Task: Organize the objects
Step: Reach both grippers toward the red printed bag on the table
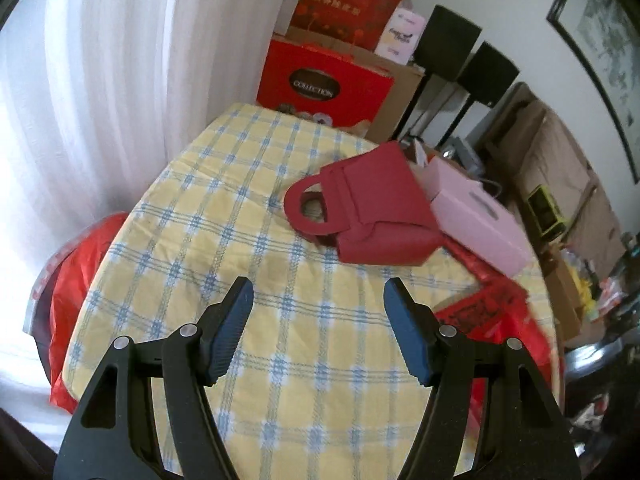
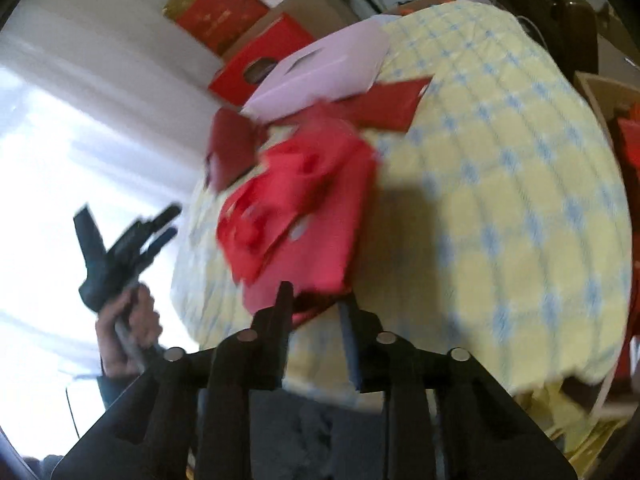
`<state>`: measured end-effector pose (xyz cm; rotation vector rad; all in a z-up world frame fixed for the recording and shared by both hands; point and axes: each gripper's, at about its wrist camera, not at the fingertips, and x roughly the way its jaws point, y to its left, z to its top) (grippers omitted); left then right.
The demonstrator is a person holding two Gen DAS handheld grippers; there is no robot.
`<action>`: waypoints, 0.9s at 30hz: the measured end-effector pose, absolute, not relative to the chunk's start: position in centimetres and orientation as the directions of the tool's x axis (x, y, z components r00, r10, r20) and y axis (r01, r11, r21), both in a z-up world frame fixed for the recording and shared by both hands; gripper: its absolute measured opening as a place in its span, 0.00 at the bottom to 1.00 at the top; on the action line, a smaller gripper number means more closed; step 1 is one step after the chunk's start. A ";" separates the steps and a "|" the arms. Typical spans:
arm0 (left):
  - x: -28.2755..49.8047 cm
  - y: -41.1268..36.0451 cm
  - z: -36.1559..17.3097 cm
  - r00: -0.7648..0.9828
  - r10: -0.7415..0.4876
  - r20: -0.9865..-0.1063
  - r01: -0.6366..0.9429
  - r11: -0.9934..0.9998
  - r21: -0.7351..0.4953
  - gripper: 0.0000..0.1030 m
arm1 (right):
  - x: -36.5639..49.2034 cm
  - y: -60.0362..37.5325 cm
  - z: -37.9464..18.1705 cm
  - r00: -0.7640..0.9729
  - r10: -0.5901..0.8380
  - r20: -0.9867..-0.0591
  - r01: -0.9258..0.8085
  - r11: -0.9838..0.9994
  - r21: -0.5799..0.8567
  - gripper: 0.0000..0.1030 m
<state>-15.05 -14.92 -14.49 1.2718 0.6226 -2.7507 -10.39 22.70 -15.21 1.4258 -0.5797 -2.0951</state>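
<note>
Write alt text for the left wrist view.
The left hand-held gripper hangs open and empty over a yellow and blue checked tablecloth. Ahead of it on the table lies a dark red handbag on its side, with a pink box just behind it; red gift boxes are stacked beyond the table.

Both wrist views (angled down) share table (image 1: 280,240) — close.

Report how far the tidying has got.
Nothing looks sorted yet: the dark red handbag, pink box and red papers lie jumbled on the checked tablecloth. The right gripper is at the red papers, grip unclear in blur. The left gripper is open and empty. Everything remains.
</note>
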 end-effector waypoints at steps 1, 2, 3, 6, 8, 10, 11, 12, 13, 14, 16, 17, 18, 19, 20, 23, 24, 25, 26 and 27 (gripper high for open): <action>-14.6 -14.9 -13.9 -0.666 0.138 -0.733 0.202 -0.913 -0.355 0.62 | -9.8 22.2 -15.1 -0.292 -0.640 -0.711 0.205 -0.768 0.607 0.30; -14.3 -15.0 -13.5 -0.666 0.143 -0.732 0.201 -0.910 -0.362 0.62 | -9.1 21.6 -14.9 -0.289 -0.635 -0.716 0.226 -0.773 0.593 0.30; -14.0 -15.0 -13.1 -0.663 0.143 -0.735 0.206 -0.909 -0.363 0.62 | -8.7 21.1 -14.8 -0.287 -0.630 -0.721 0.239 -0.776 0.584 0.30; -12.8 -15.2 -12.1 -0.639 0.146 -0.755 0.207 -0.913 -0.351 0.62 | -7.5 20.7 -14.4 -0.300 -0.641 -0.707 0.254 -0.768 0.589 0.33; -11.9 -15.0 -11.7 -0.632 0.151 -0.760 0.187 -0.922 -0.339 0.62 | -7.0 21.1 -14.1 -0.310 -0.645 -0.699 0.252 -0.764 0.593 0.34; -10.9 -14.7 -11.5 -0.620 0.164 -0.767 0.163 -0.930 -0.330 0.62 | -6.5 21.4 -14.0 -0.328 -0.639 -0.696 0.245 -0.769 0.590 0.35; -10.6 -14.6 -11.5 -0.610 0.169 -0.774 0.161 -0.930 -0.330 0.62 | -6.5 21.5 -14.0 -0.334 -0.640 -0.692 0.242 -0.768 0.593 0.35; -10.4 -14.6 -11.5 -0.591 0.172 -0.788 0.169 -0.929 -0.330 0.62 | -6.4 22.0 -13.9 -0.348 -0.638 -0.687 0.231 -0.768 0.597 0.35; -10.1 -14.6 -11.5 -0.566 0.170 -0.807 0.194 -0.924 -0.330 0.62 | -6.4 22.4 -13.8 -0.357 -0.632 -0.688 0.217 -0.772 0.597 0.35; -9.7 -14.6 -11.4 -0.549 0.172 -0.818 0.214 -0.917 -0.336 0.62 | -6.5 22.9 -13.7 -0.368 -0.626 -0.688 0.207 -0.776 0.596 0.35; -8.7 -14.2 -10.6 -0.559 0.211 -0.802 0.204 -0.902 -0.380 0.62 | -6.9 24.0 -13.5 -0.402 -0.611 -0.682 0.179 -0.783 0.596 0.35; -8.2 -13.8 -10.1 -0.576 0.230 -0.784 0.185 -0.898 -0.399 0.63 | -7.0 24.7 -13.4 -0.421 -0.600 -0.680 0.158 -0.787 0.597 0.36; -7.8 -13.4 -9.6 -0.589 0.241 -0.771 0.167 -0.898 -0.407 0.63 | -7.1 25.2 -13.2 -0.432 -0.597 -0.676 0.148 -0.787 0.600 0.36; -7.6 -12.7 -9.3 -0.594 0.246 -0.766 0.154 -0.899 -0.409 0.63 | -7.4 25.5 -13.2 -0.443 -0.595 -0.670 0.138 -0.784 0.605 0.36; -7.6 -12.2 -9.2 -0.593 0.251 -0.765 0.146 -0.901 -0.409 0.64 | -7.6 25.8 -13.1 -0.452 -0.593 -0.667 0.131 -0.784 0.607 0.36; -8.3 -10.0 -10.3 -0.547 0.282 -0.788 0.117 -0.906 -0.406 0.64 | -7.9 26.7 -12.8 -0.474 -0.605 -0.640 0.110 -0.762 0.639 0.36; -8.5 -9.4 -11.0 -0.529 0.296 -0.796 0.108 -0.906 -0.409 0.64 | -8.0 26.9 -12.7 -0.478 -0.619 -0.623 0.104 -0.745 0.659 0.36; -9.0 -8.5 -11.8 -0.506 0.305 -0.807 0.103 -0.908 -0.407 0.64 | -8.2 27.0 -12.6 -0.482 -0.634 -0.605 0.105 -0.727 0.678 0.36; -9.2 -7.8 -12.5 -0.487 0.309 -0.817 0.099 -0.910 -0.403 0.64 | -8.5 26.8 -12.4 -0.487 -0.636 -0.599 0.110 -0.724 0.681 0.37; -9.6 -7.1 -13.3 -0.466 0.310 -0.829 0.097 -0.913 -0.396 0.64 | -8.8 26.6 -12.4 -0.489 -0.629 -0.605 0.109 -0.732 0.673 0.38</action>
